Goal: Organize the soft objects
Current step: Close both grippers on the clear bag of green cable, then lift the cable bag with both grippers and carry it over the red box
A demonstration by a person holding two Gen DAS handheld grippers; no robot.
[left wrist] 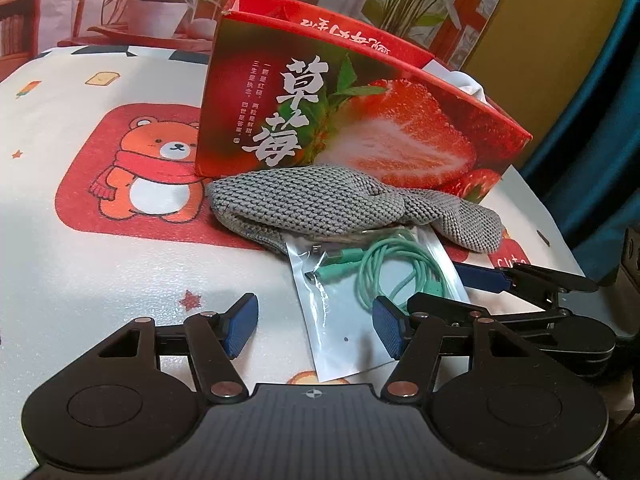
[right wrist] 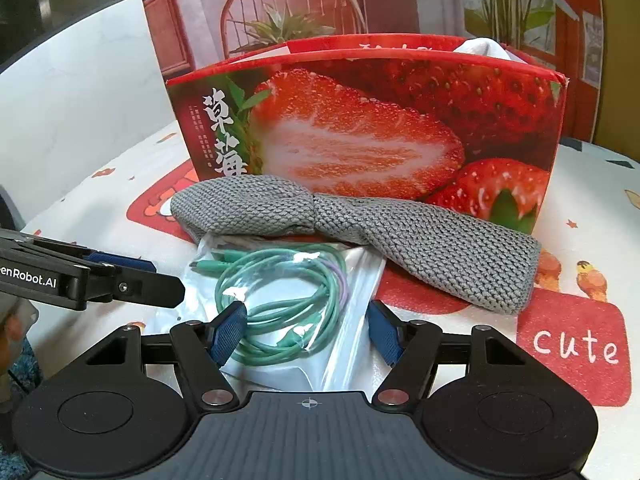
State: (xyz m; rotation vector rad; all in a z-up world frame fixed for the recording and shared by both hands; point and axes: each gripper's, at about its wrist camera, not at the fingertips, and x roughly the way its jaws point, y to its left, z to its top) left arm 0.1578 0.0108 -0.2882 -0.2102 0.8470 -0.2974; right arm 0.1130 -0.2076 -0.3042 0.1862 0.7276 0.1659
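A grey knitted cloth (left wrist: 344, 204) lies on the table against the front of a red strawberry box (left wrist: 360, 120); it also shows in the right wrist view (right wrist: 360, 224), with the box (right wrist: 380, 128) behind it. White fabric (right wrist: 484, 46) sticks out of the box top. A clear bag holding a green cable (left wrist: 384, 276) lies partly under the cloth, toward me, also in the right wrist view (right wrist: 280, 292). My left gripper (left wrist: 316, 324) is open just short of the bag. My right gripper (right wrist: 306, 332) is open with its fingers on either side of the bag.
The table wears a white cover (left wrist: 100, 264) printed with a bear and red patches. A printed backdrop with plants and a chair (right wrist: 288, 12) stands behind the box. The right gripper's fingers (left wrist: 532, 280) reach in at the left wrist view's right side.
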